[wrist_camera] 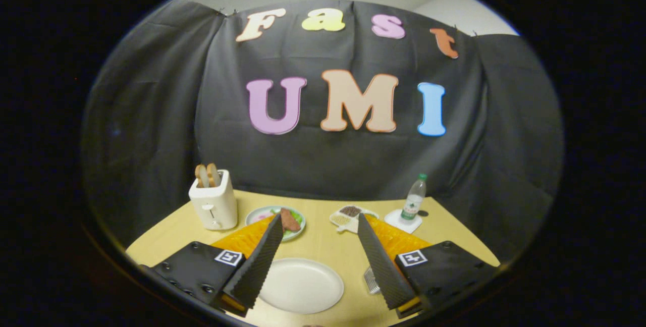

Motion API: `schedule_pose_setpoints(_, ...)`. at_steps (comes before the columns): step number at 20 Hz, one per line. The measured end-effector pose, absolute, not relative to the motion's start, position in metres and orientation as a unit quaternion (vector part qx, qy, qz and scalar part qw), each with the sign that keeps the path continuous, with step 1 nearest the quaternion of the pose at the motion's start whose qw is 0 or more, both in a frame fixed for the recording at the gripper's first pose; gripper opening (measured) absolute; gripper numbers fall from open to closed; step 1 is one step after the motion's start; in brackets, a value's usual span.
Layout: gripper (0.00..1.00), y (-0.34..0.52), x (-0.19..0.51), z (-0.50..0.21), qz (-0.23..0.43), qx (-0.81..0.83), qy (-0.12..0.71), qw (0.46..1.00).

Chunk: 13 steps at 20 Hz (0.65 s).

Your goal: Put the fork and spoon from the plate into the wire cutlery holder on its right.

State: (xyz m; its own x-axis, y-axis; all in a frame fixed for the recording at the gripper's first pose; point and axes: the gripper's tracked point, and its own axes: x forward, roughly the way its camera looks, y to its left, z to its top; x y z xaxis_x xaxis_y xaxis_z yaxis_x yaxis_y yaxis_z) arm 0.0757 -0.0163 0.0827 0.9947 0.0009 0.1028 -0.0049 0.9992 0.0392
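White plate [301, 285] on tan table [323, 238], between the fingers, its left edge hidden by the left finger; fork and spoon not made out. Wire cutlery holder [371, 280] at plate's 3 o'clock, mostly hidden behind right finger. Gripper [319, 222] spread wide, holding nothing. Toaster [213, 201] at 11 o'clock, bottle [414, 199] at 1 o'clock.

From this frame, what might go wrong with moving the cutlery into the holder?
1. No fork or spoon is visible on the white plate, so the open gripper may have nothing to grasp.
2. The wire cutlery holder is mostly hidden behind the right finger, so aiming a drop could be hard.
3. The toaster and water bottle stand beyond; a wide swing could knock them.
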Motion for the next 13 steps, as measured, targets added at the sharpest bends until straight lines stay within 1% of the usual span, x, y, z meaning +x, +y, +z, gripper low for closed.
schedule_pose_setpoints(2,0.95,-0.019,0.075,0.081,-0.010,0.011,-0.070,0.997)
schedule_pose_setpoints(5,0.95,-0.029,0.069,0.063,-0.016,-0.014,-0.069,0.997)
schedule_pose_setpoints(8,0.96,-0.031,0.061,0.063,-0.026,-0.030,-0.092,0.995)
schedule_pose_setpoints(13,0.96,-0.025,0.059,0.063,-0.031,-0.017,-0.103,0.994)
